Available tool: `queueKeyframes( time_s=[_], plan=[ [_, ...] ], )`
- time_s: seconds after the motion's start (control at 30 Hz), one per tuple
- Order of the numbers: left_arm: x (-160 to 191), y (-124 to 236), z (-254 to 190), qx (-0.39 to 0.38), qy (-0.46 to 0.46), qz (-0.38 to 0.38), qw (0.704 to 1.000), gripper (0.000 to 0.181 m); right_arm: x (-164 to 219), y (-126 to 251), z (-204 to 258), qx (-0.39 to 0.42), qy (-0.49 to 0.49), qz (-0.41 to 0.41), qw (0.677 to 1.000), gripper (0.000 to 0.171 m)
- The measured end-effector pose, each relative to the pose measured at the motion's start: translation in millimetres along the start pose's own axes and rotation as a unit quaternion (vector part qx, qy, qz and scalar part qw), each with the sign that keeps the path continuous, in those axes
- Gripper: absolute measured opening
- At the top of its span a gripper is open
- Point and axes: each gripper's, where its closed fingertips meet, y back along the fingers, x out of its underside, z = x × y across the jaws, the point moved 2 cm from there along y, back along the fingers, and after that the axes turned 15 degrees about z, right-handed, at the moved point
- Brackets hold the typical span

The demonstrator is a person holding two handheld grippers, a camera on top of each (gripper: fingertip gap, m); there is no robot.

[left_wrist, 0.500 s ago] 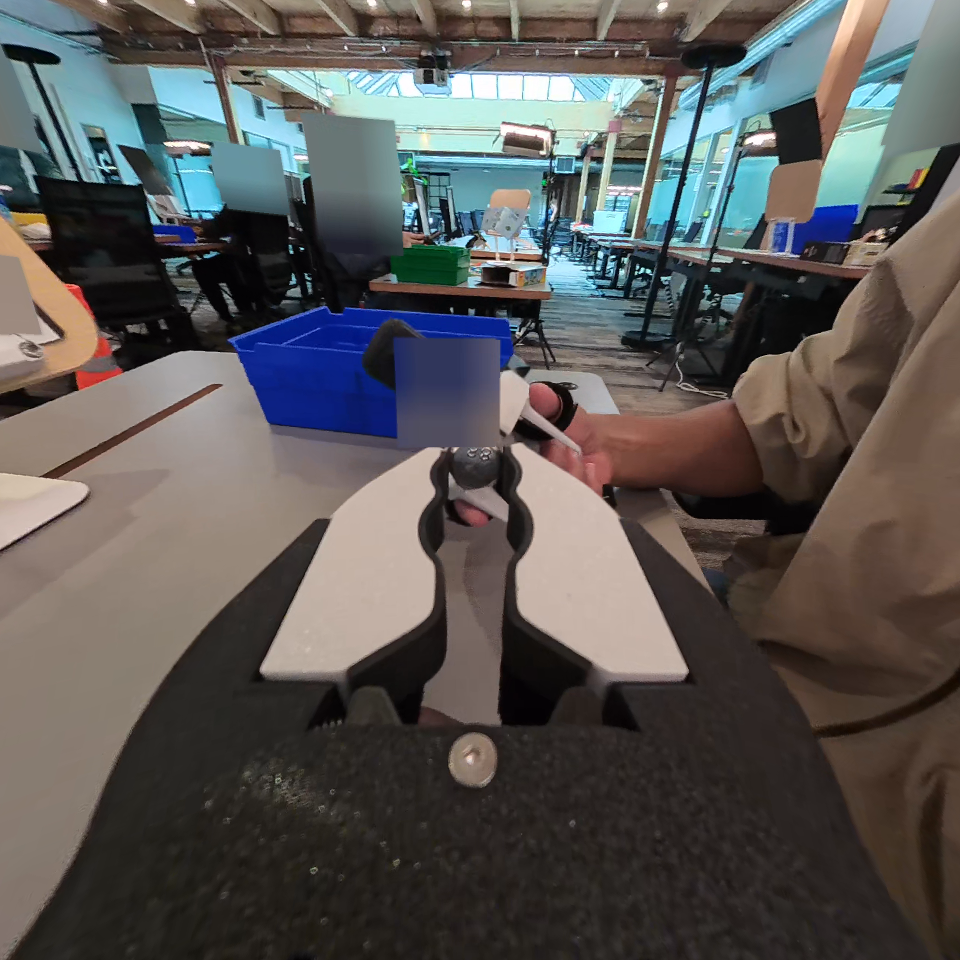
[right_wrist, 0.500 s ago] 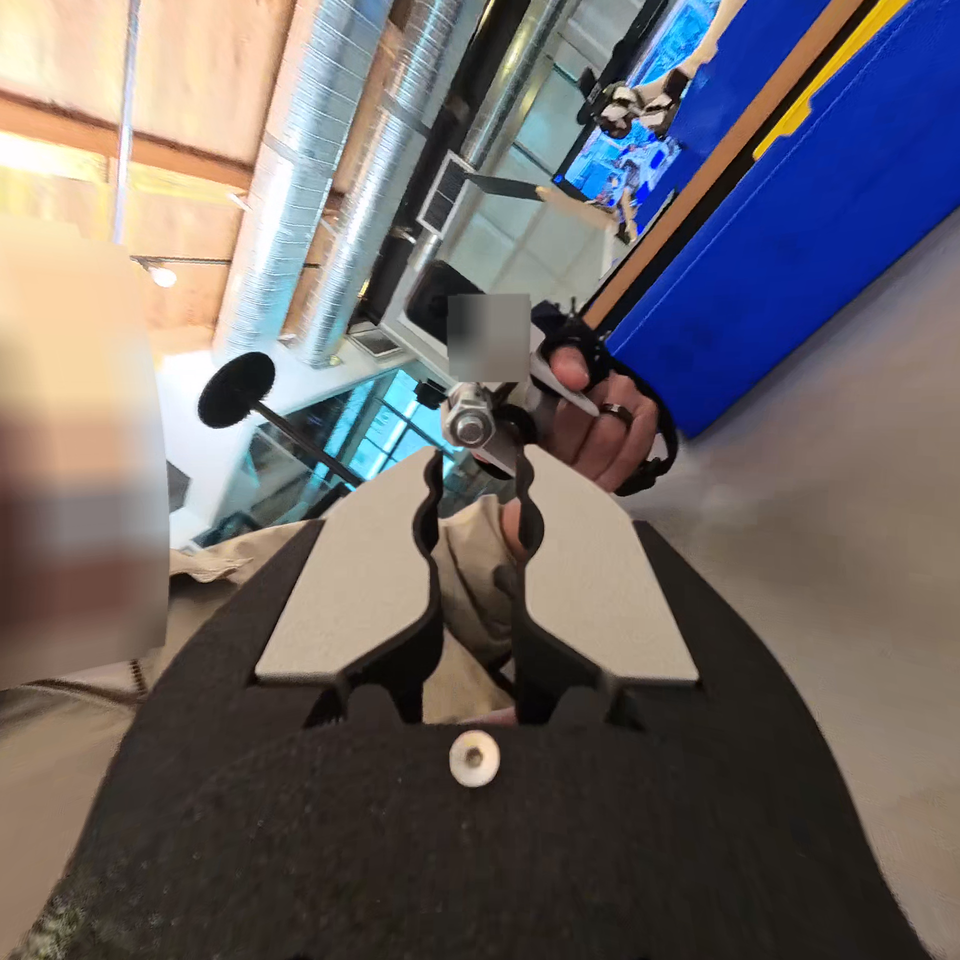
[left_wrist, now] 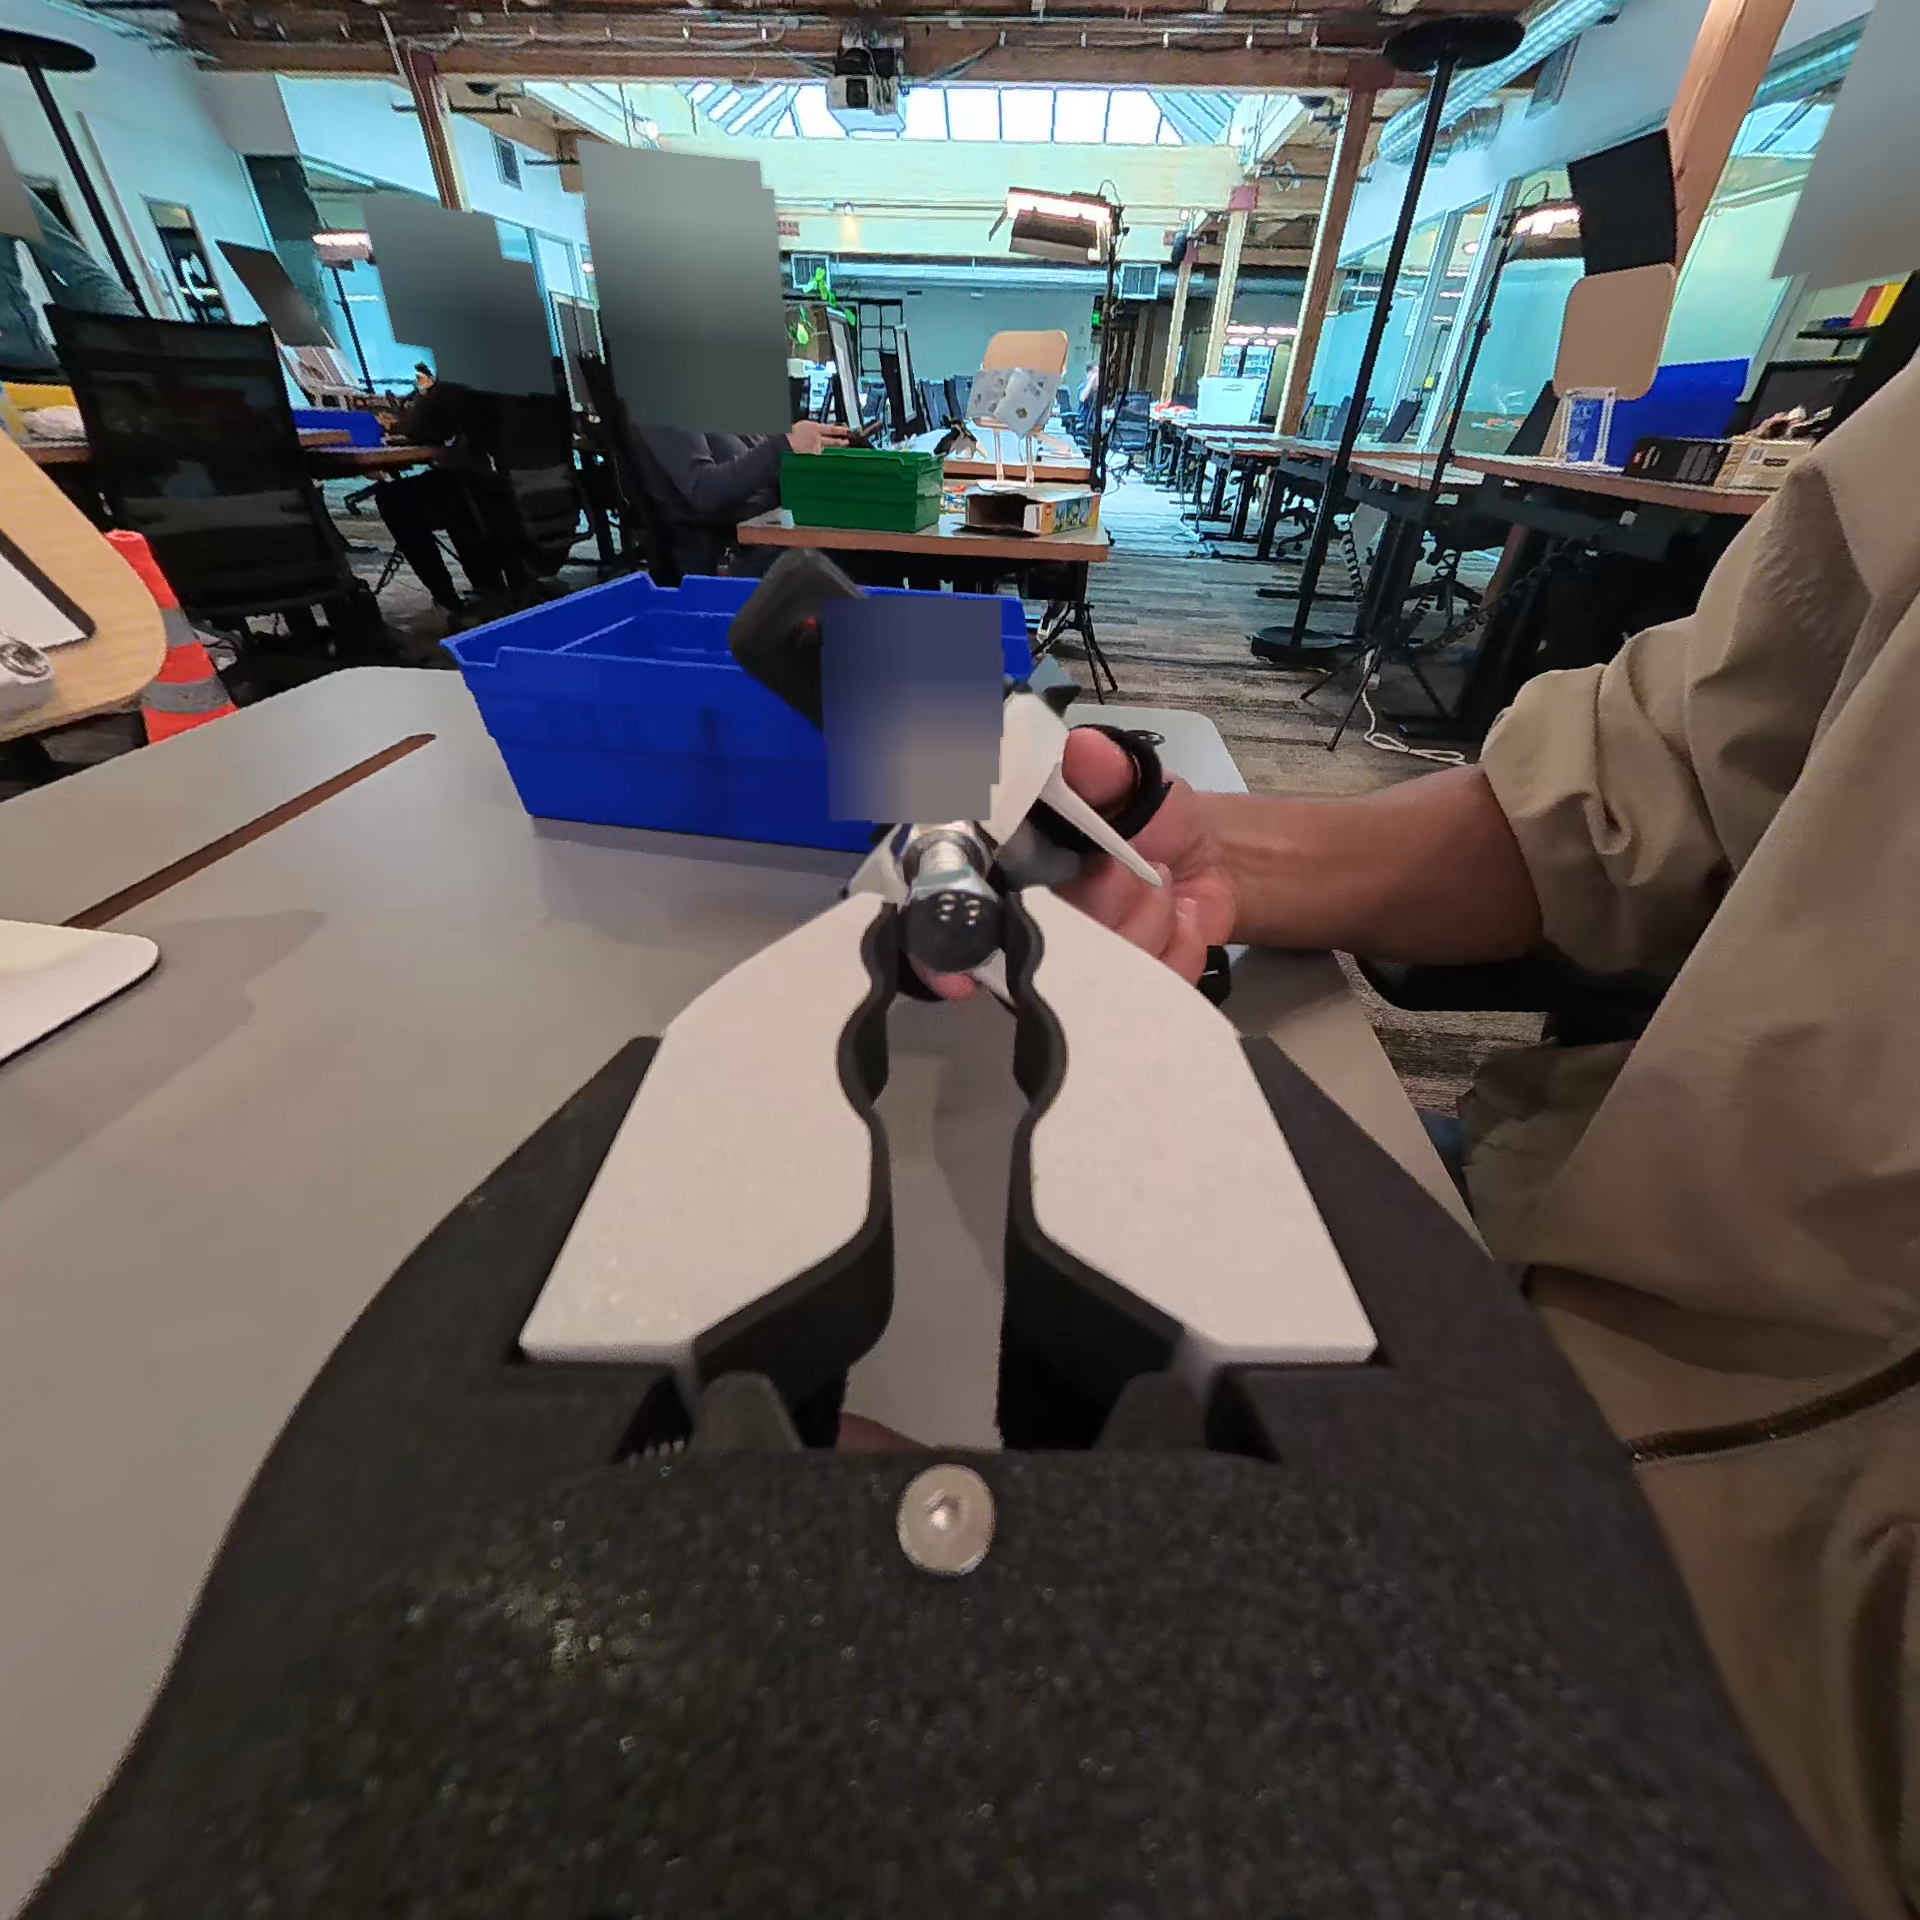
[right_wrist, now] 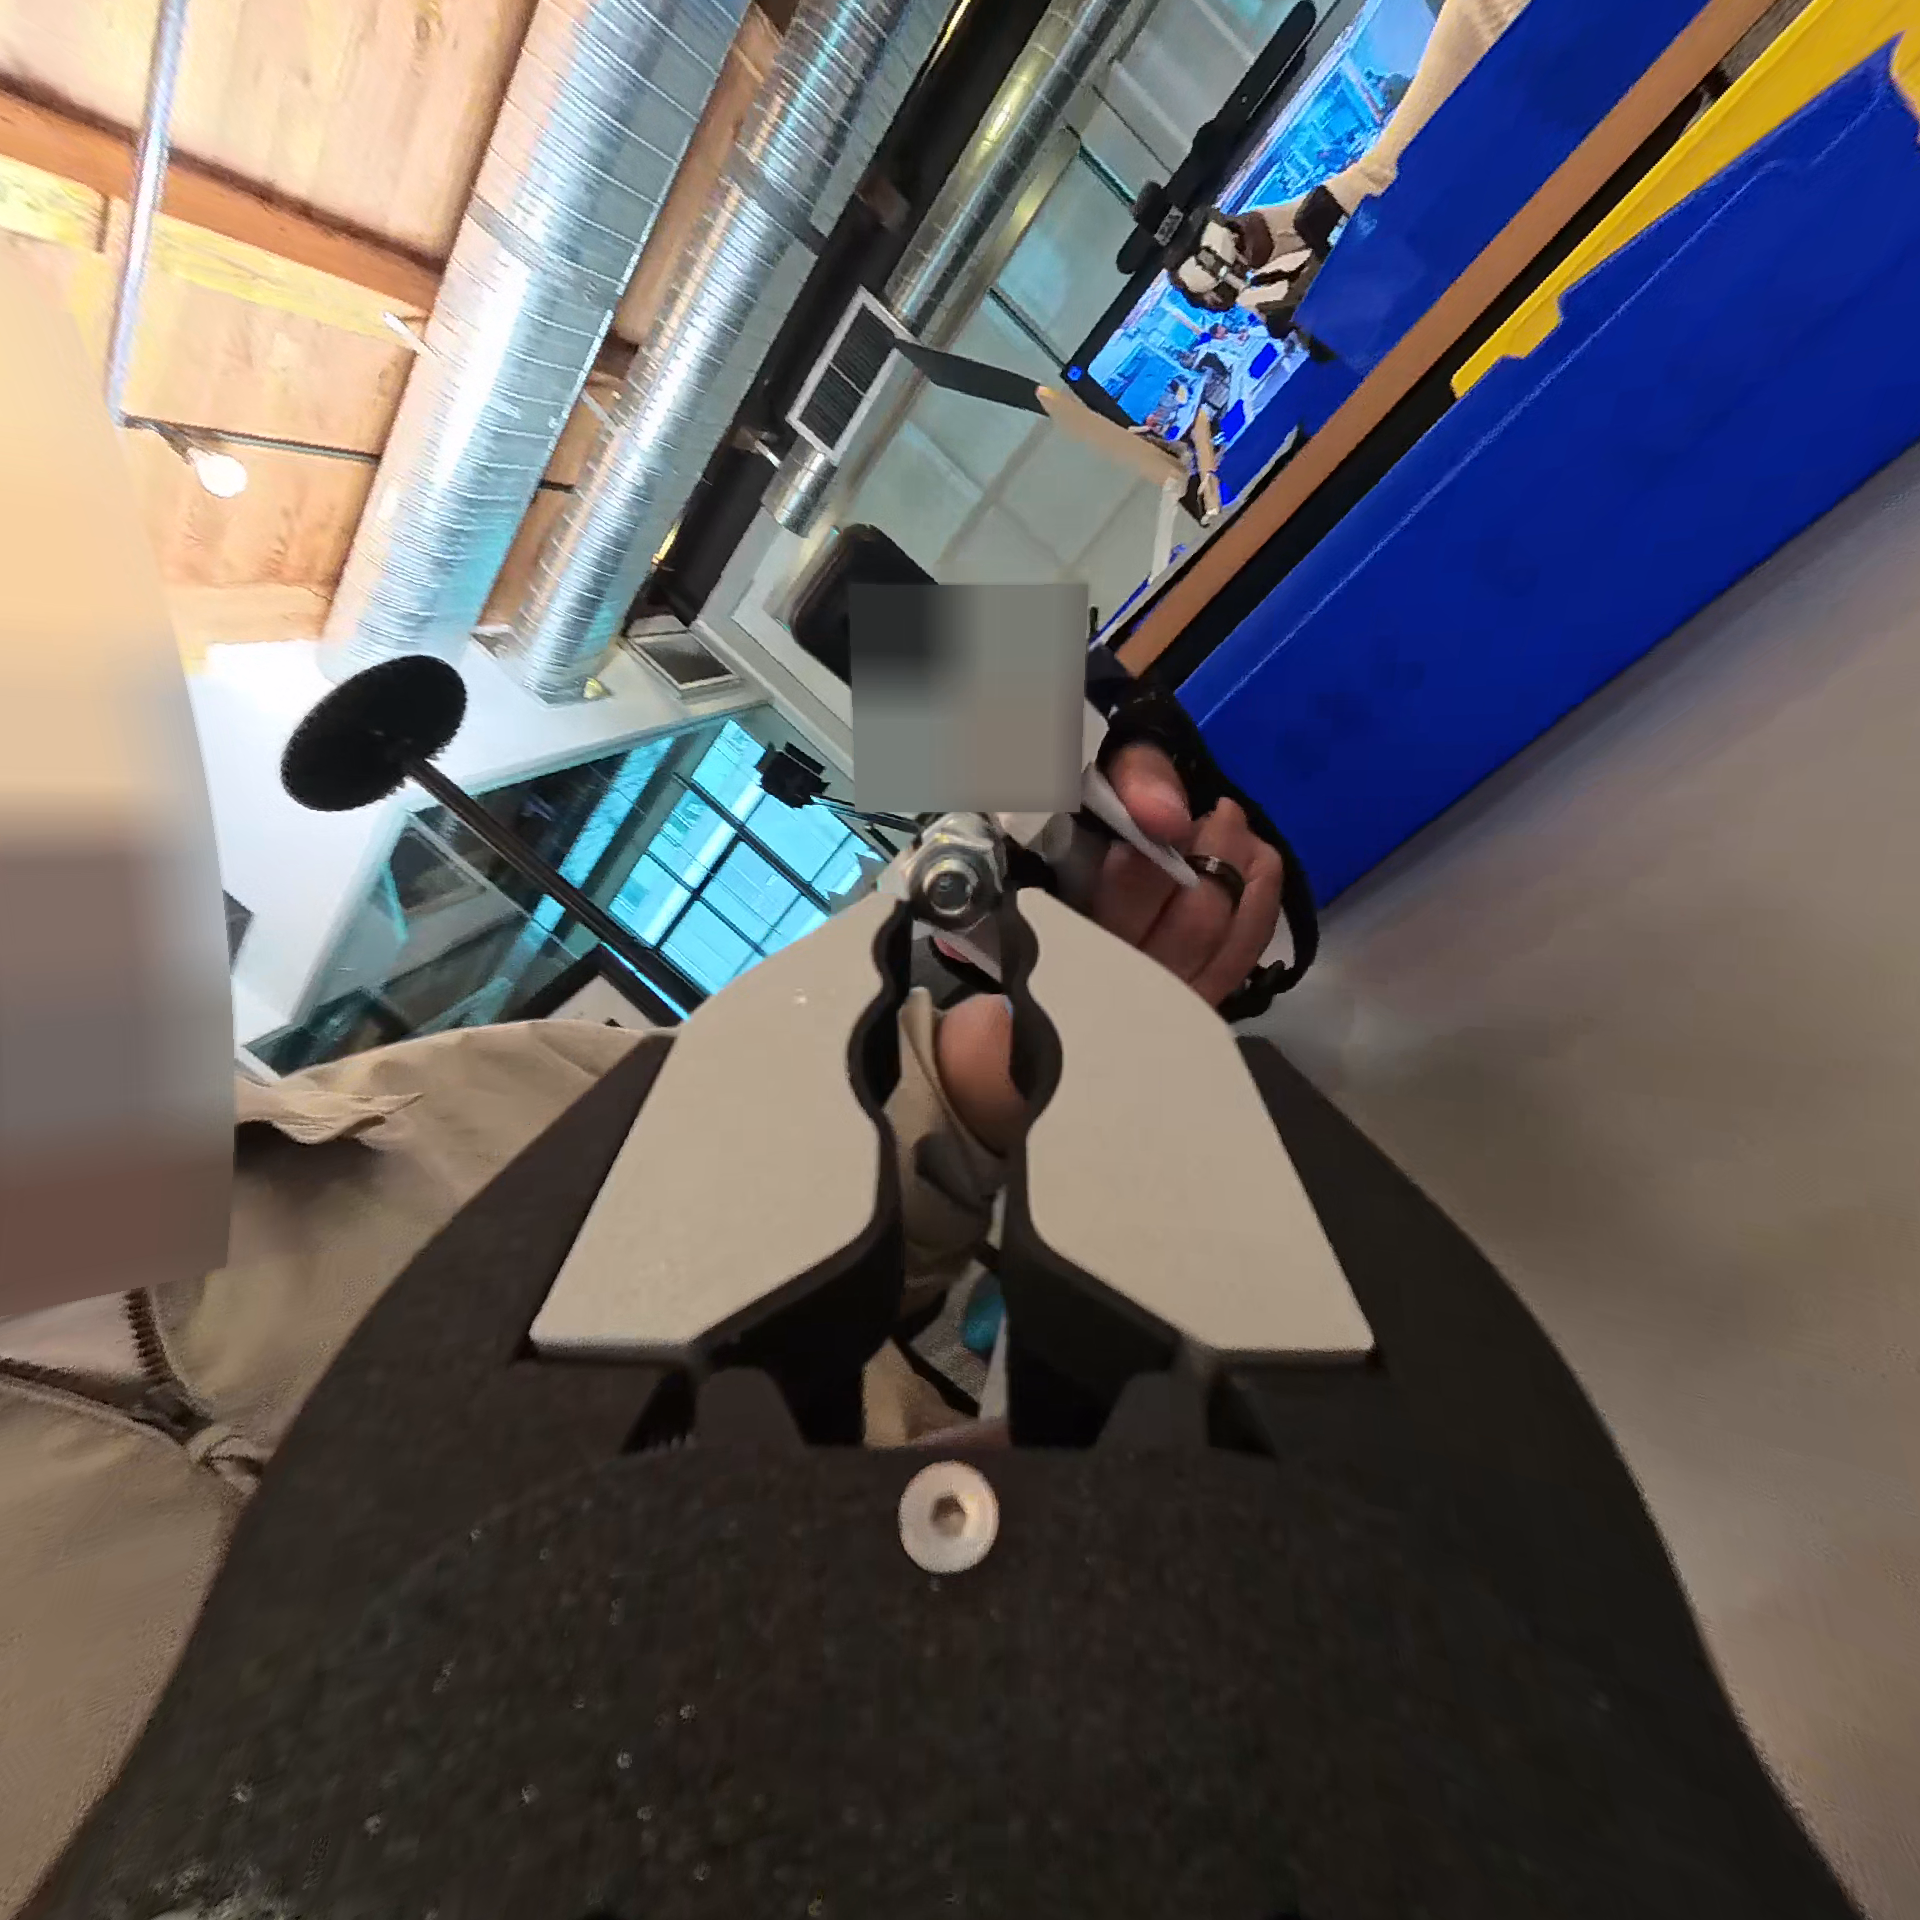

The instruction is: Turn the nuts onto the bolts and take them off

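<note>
A steel bolt (left_wrist: 951, 928) is held above the grey table (left_wrist: 312, 1091). My left gripper (left_wrist: 951, 935) is shut on its dark round head, and the threaded shaft (left_wrist: 940, 860) points away towards the other gripper. In the right wrist view my right gripper (right_wrist: 954, 906) is shut on a silver hex nut (right_wrist: 951, 888) threaded on the bolt's end. The two grippers face each other, tip to tip. A hand (left_wrist: 1164, 883) holds the right gripper and a hand with a ring (right_wrist: 1205, 894) holds the left one.
A blue bin (left_wrist: 644, 727) stands on the table behind the grippers; it also shows in the right wrist view (right_wrist: 1558, 623). A white board corner (left_wrist: 62, 977) lies at the left edge. The person's beige sleeve (left_wrist: 1714, 831) fills the right side. The tips of both grippers are at nearly the same place.
A short length of thread now shows between the bolt head and the right gripper. The right wrist view has shifted slightly; both grips are unchanged.
</note>
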Motion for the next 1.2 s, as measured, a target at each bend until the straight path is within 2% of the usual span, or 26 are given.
queueKeyframes(
  time_s=[0.13, 0.17, 0.27, 0.37, 0.43, 0.6, 0.8, 0.93, 1.07, 1.2],
  plan=[
    [9, -7, -2, 0.006, -0.006, 0.032, 0.999, 0.019, -2, 5, 1, 0.051, 0.052, 0.018, 0.997, 0.01],
    [11, -8, -3, 0.007, -0.008, 0.035, 0.999, 0.019, -2, 6, 2, 0.065, 0.067, 0.025, 0.995, 0.001],
    [15, -13, -5, 0.016, -0.005, 0.048, 0.999, 0.019, -3, 9, 5, 0.098, 0.106, 0.037, 0.989, 0.0],
    [15, -12, -3, 0.011, -0.003, 0.047, 0.999, 0.019, -3, 9, 7, 0.127, 0.138, 0.055, 0.981, 0.011],
    [14, -9, -2, 0.012, 0.0, 0.045, 0.999, 0.019, -2, 10, 6, 0.153, 0.155, 0.065, 0.974, 0.024],
    [17, -11, -4, 0.016, -0.005, 0.052, 0.999, 0.018, 5, 2, -8, 0.233, 0.189, 0.102, 0.948, 0.032],
    [14, -11, -9, 0.042, 0.01, 0.042, 0.998, 0.018, 13, -4, -9, 0.212, 0.183, 0.115, 0.953, 0.029],
    [6, -4, -10, 0.061, 0.025, 0.011, 0.998, 0.018, 18, 2, -24, 0.261, 0.192, 0.144, 0.935, 0.022],
    [8, -4, -9, 0.055, 0.019, 0.021, 0.998, 0.018, 15, 2, -5, 0.189, 0.192, 0.12, 0.956, 0.028],
    [11, -8, -11, 0.059, 0.017, 0.03, 0.998, 0.018, 9, 1, 6, 0.181, 0.208, 0.107, 0.955, 0.03]
  ],
)
